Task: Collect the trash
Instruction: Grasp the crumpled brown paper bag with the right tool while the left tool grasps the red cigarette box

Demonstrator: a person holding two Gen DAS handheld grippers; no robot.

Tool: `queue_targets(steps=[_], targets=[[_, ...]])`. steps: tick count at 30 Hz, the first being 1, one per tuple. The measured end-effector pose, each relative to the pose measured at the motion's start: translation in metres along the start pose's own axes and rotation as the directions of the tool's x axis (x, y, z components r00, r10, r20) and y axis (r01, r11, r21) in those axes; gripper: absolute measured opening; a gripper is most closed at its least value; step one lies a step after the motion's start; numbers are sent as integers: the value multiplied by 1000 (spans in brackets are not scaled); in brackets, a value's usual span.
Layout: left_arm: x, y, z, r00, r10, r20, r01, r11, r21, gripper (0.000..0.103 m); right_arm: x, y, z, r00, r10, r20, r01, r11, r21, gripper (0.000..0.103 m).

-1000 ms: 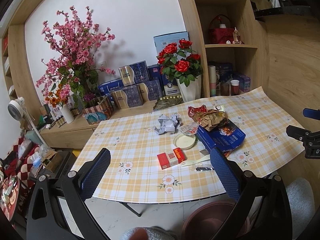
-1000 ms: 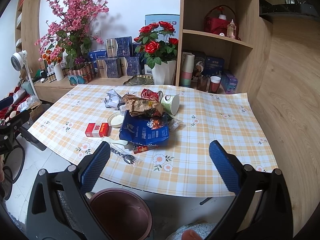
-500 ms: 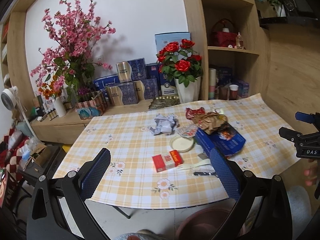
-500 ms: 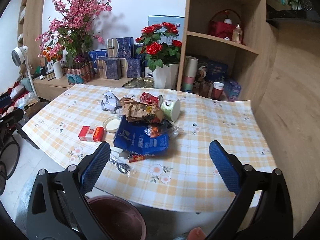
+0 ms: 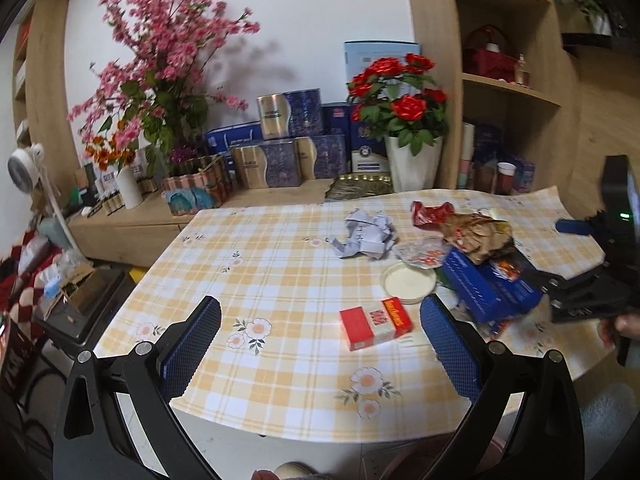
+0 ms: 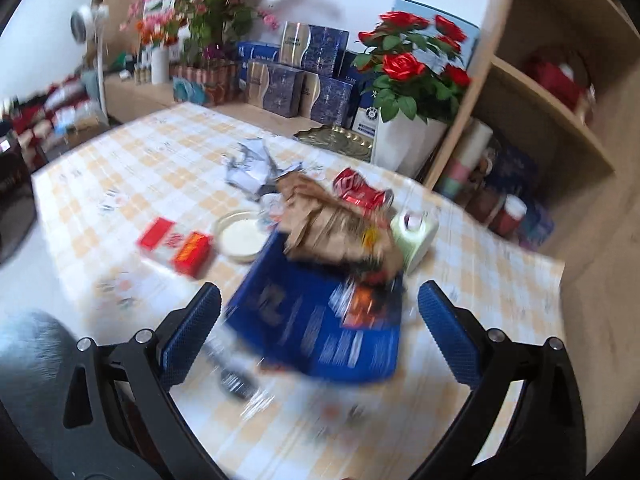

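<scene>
Closing in on the trash pile with both claws; a second ago I was back from the table edge with the bin in view below, and now it's out of both views, save maybe a sliver at the left view's bottom edge. My left gripper [image 5: 320,344] is wide open, empty, hovering over the near edge of the table [image 5: 256,264], with the red cigarette pack [image 5: 374,322] lying just ahead between the fingers. My right gripper [image 6: 318,338] is also wide open, empty, swung in over the blue box [image 6: 320,332], which sits right between its fingers. The right view is motion-blurred, so I can't say for sure whether the pads are touching anything; looks like not.

The rest of the trash is on the table: crumpled paper [image 5: 366,234], round white lid [image 5: 407,282], brown wrapper [image 6: 332,224] stacked on the blue box, red foil wrapper [image 6: 360,190] behind it, tipped green cup [image 6: 414,236] beside.

Nothing is collected yet. The approach is mostly done, so the first grab comes next, probably the blue box on the right or the cigarette pack on the left.
</scene>
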State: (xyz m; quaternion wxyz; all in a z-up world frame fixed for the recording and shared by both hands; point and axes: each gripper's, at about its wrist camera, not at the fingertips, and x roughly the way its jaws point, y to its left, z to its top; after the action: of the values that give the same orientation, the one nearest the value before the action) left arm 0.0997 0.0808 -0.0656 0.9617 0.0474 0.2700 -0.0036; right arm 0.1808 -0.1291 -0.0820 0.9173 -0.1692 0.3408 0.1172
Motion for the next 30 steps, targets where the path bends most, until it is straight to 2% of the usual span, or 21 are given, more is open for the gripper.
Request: queue_targets(steps=[2, 6, 10, 13, 16, 18, 20, 23, 27, 30], targets=[[12, 7, -2, 1000, -6, -19, 5, 1000, -24, 98, 23, -3, 13, 1000, -7, -10, 7, 1000, -10, 97], [29, 13, -8, 999, -11, -44, 9, 999, -54, 98, 57, -13, 35, 1000, 10, -11, -9, 997, 79, 97], [42, 15, -11, 997, -24, -68, 19, 997, -68, 98, 89, -9, 53, 999, -11, -44, 16, 992, 122, 97], [47, 15, -13, 997, -24, -74, 19, 998, -65, 98, 113, 2, 60, 993, -66, -99, 77, 991, 112, 97], [49, 15, -16, 996, -28, -86, 22, 998, -67, 98, 139, 7, 58, 964, -163, -209, 187, 977, 100, 98], [52, 16, -17, 994, -34, -104, 27, 997, -70, 98, 142, 8, 56, 960, -170, -221, 195, 976, 94, 96], [55, 21, -19, 990, -69, -122, 57, 994, -94, 98, 132, 6, 57, 973, -134, -186, 155, 982, 107, 72], [55, 27, -23, 986, -121, -111, 104, 984, -144, 98, 107, -4, 59, 992, -80, -102, 97, 980, 174, 49], [61, 28, -27, 976, -180, -119, 156, 970, -186, 98, 66, -23, 56, 999, -35, 25, 27, 961, 274, 43], [71, 24, -32, 961, -235, -147, 202, 957, -207, 97, 37, -34, 47, 992, -53, 114, 14, 949, 315, 42]])
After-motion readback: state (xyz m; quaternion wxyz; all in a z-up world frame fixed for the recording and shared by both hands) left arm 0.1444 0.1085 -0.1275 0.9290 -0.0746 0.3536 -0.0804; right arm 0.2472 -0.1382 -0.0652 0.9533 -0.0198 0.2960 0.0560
